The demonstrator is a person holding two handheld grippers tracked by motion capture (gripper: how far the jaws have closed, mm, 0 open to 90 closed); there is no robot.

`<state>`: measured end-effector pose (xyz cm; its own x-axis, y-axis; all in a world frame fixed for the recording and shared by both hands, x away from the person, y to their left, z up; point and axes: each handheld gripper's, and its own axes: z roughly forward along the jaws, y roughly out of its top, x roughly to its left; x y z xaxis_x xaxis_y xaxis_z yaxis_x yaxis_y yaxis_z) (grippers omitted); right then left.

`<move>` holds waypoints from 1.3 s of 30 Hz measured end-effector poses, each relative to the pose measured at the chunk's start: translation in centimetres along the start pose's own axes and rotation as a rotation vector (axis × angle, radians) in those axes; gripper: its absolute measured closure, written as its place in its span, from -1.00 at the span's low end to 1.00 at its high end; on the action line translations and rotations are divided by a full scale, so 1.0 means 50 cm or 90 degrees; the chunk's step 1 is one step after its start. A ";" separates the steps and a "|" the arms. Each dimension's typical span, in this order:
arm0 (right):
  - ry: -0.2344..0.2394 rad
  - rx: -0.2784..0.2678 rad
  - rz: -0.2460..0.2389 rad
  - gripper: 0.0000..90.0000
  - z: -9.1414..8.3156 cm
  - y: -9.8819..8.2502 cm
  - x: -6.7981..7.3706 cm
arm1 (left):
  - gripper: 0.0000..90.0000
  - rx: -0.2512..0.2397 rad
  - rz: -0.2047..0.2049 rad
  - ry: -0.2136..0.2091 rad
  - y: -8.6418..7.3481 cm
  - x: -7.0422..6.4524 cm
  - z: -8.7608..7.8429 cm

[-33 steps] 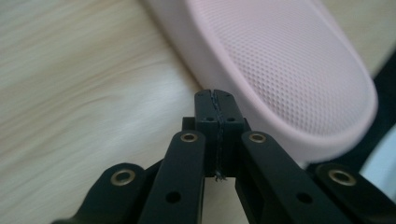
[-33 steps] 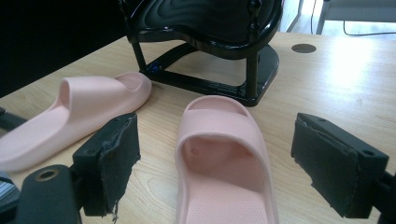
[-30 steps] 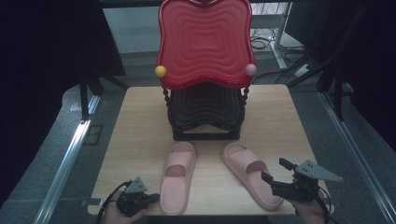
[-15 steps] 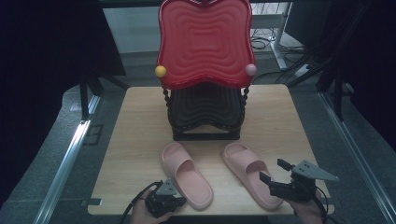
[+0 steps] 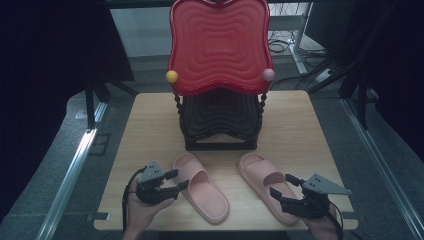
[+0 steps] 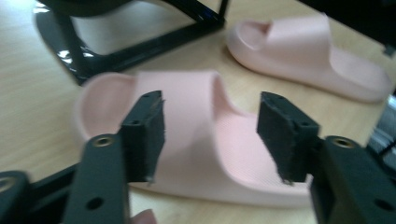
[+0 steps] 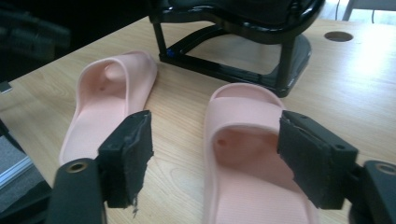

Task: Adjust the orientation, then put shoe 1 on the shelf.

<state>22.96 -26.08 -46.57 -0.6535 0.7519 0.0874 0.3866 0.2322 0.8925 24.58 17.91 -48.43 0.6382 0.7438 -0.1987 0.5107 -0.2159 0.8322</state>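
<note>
Slippers, pink and empty: left slipper (image 5: 201, 187) lies askew near the table's (image 5: 150, 125) front edge beside the left gripper (image 5: 172, 182), its jaws just opened and empty, right slipper (image 5: 267, 182) before the right gripper (image 5: 280, 192), jaws just narrowing yet still apart.

— What colour are the two slippers?

— Both pale pink, the left slipper (image 5: 201, 186) and the right slipper (image 5: 268, 183), with a fine ribbed footbed on the left one.

— And the rack behind them?

— The rack (image 5: 220, 122) is glossy black, and its top tray (image 5: 219, 46) is bright red with a pattern of nested wavy ridges. One yellow knob (image 5: 172, 76), one pink knob (image 5: 268, 75).

— The table?

— The table (image 5: 150, 125) is light wood with a visible grain.

— The grippers?

— The left gripper (image 5: 176, 181) and right gripper (image 5: 280, 186) are black, with a grey plate on each.
</note>
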 end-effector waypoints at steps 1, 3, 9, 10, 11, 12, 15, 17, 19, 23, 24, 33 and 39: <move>0.002 0.002 0.001 -0.35 0.003 -0.001 0.004 | -0.19 -0.005 -0.005 0.004 0.003 0.007 -0.002; 0.000 0.008 -0.007 -0.29 0.011 0.000 0.013 | -0.27 -0.012 -0.016 0.017 0.007 0.020 -0.005; -0.007 0.015 -0.039 -0.14 0.045 0.006 0.055 | -0.40 -0.032 -0.029 0.044 0.004 0.043 -0.016; -0.007 0.016 -0.043 -0.12 0.053 0.007 0.064 | -0.41 -0.037 -0.030 0.043 0.002 0.045 -0.020; -0.006 0.016 -0.047 -0.11 0.063 0.008 0.076 | -0.42 -0.039 -0.031 0.041 0.001 0.047 -0.022; -0.004 0.017 -0.048 -0.10 0.069 0.009 0.083 | -0.42 -0.041 -0.032 0.039 0.000 0.049 -0.024; 0.002 0.022 -0.054 -0.04 0.099 0.013 0.114 | -0.42 -0.046 -0.035 0.034 -0.006 0.053 -0.029; 0.009 0.028 -0.055 -0.02 0.118 0.016 0.128 | -0.42 -0.048 -0.039 0.030 -0.009 0.056 -0.032; 0.014 0.036 -0.062 0.00 0.142 0.019 0.144 | -0.42 -0.051 -0.042 0.029 -0.012 0.058 -0.035; 0.018 0.046 -0.055 0.09 0.187 0.024 0.162 | -0.42 -0.059 -0.055 0.028 -0.020 0.060 -0.038; 0.020 0.046 -0.051 0.10 0.197 0.024 0.164 | -0.42 -0.058 -0.056 0.028 -0.022 0.061 -0.038; 0.033 0.046 -0.027 0.25 0.283 0.021 0.188 | -0.42 -0.061 -0.061 0.026 -0.027 0.066 -0.043; 0.047 0.064 -0.011 0.33 0.336 0.012 0.196 | -0.42 -0.061 -0.065 0.026 -0.031 0.067 -0.044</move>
<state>27.73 -8.23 -52.61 -0.7054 0.7004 0.1088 0.4361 0.3078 0.8456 24.68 22.13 -49.27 0.5601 0.7848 -0.2653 0.5135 -0.0776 0.8546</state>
